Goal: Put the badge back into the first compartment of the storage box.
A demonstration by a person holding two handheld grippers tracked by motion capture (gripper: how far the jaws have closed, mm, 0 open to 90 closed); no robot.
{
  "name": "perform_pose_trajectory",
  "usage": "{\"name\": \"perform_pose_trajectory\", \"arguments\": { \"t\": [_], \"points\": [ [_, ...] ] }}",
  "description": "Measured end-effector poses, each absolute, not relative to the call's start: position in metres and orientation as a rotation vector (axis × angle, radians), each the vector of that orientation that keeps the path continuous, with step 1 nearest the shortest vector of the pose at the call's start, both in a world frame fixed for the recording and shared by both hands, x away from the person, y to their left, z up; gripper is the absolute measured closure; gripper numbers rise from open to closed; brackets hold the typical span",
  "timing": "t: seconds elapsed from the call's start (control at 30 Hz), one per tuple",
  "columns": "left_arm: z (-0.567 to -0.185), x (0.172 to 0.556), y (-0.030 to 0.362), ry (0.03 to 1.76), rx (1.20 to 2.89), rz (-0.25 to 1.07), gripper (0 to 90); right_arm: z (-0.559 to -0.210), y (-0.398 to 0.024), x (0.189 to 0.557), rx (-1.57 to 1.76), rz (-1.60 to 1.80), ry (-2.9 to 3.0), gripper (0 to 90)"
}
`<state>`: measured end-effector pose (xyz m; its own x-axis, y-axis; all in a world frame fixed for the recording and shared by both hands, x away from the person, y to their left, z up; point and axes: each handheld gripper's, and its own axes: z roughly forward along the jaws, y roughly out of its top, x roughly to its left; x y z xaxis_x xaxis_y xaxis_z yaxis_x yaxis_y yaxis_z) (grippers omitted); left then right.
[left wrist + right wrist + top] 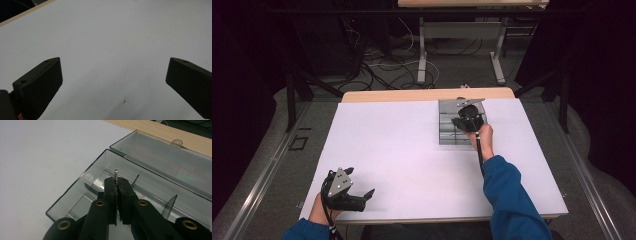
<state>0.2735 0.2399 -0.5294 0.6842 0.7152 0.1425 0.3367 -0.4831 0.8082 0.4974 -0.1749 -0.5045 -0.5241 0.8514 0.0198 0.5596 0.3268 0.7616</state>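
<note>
The small metal pin (116, 173) stands pinched between the tips of the right gripper (117, 180), its upper end poking out just above the jaws, which are pressed together on it. It hangs over the clear compartment box (75, 202), whose dividers (169, 204) and open lid (160, 157) lie just beyond and beside the jaws; in the high view the right gripper (468, 120) hovers over that box. The pin looks stiff, very light and smooth, so it could slip or twist out easily; a hold low on its shaft, squarely across the pads, seems safest. The left gripper (354, 196) rests well apart near the table's (402, 150) front edge, its jaws spread wide over bare surface, holding nothing.
</note>
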Motion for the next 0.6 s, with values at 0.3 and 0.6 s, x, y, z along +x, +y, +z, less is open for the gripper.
{"name": "perform_pose_trajectory", "arguments": {
  "t": [0.3,0.6],
  "points": [
    [-0.530,0.274,0.240,0.805,2.097,0.600,0.8,-0.512,-0.175,0.503,1.274,1.001,2.215,86.7],
    [-0.530,0.274,0.239,0.806,2.095,0.607,0.8,-0.516,-0.169,0.507,1.271,0.986,2.220,86.5]
  ]
}}
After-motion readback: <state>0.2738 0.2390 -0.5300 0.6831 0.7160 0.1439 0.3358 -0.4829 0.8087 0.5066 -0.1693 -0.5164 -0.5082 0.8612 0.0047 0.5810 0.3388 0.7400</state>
